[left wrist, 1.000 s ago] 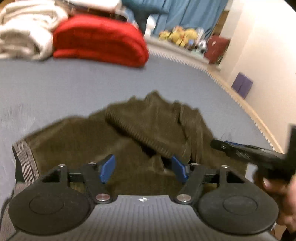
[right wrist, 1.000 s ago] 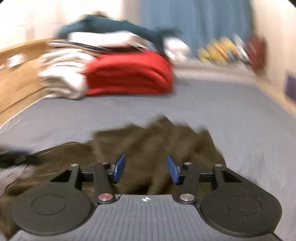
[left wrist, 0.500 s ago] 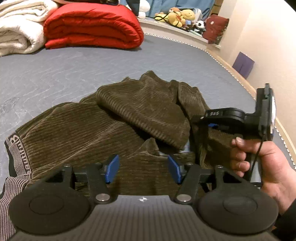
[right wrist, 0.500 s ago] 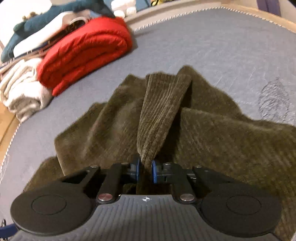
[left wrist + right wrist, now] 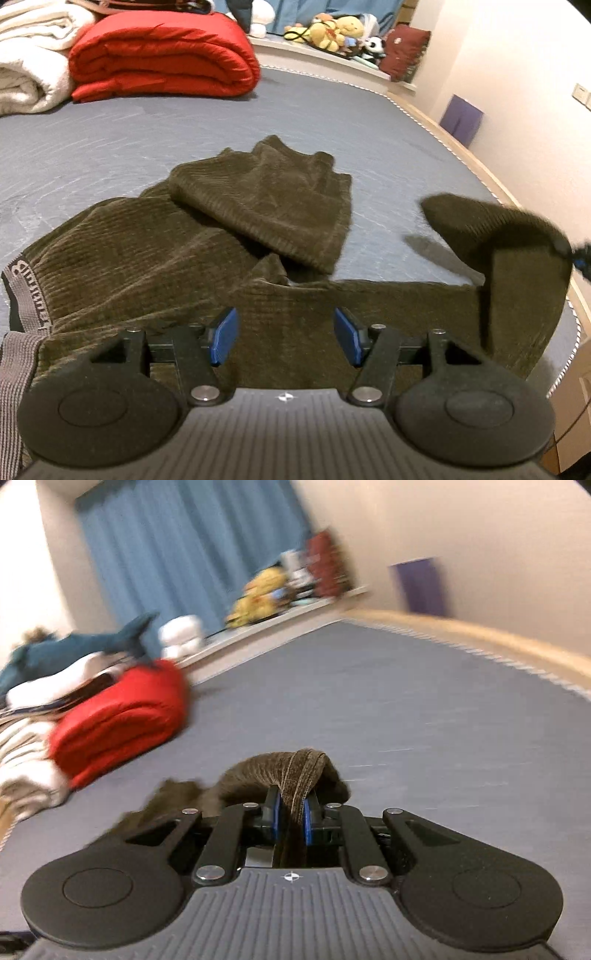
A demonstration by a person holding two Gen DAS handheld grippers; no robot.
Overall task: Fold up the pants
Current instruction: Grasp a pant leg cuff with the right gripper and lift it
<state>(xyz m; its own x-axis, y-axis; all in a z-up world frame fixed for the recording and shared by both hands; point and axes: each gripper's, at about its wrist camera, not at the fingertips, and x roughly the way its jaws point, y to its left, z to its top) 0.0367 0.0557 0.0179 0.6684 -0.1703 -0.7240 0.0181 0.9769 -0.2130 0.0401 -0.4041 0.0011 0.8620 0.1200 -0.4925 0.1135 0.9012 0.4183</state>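
Early stage, by the look of it. The pants [image 5: 155, 258] are lying crumpled on the grey bed [image 5: 110, 140], one leg doubled back over the body, waistband [image 5: 22, 295] at the near left; no fold is made yet, and the garment is only now being straightened.

The right gripper [image 5: 291, 810] is clamping a bunch of leg fabric between its blue pads [image 5: 272, 814] and is carrying it up and off to the right; in the left wrist view that leg end [image 5: 509, 251] is hanging lifted near the bed's right edge. The left gripper [image 5: 285, 338] is hovering low over the seat of the pants, fingers spread wide, gripping nothing.

Against half a second ago: the right gripper was pinching the leg where it lay heaped on the pile; now the leg is being drawn out sideways and the right view is blurring with motion. The left gripper is holding about the same station.

Left to do, judging so: flatten, lay leg on leg, then fold.

Behind: red quilt [image 5: 162, 55], white blanket [image 5: 29, 66].
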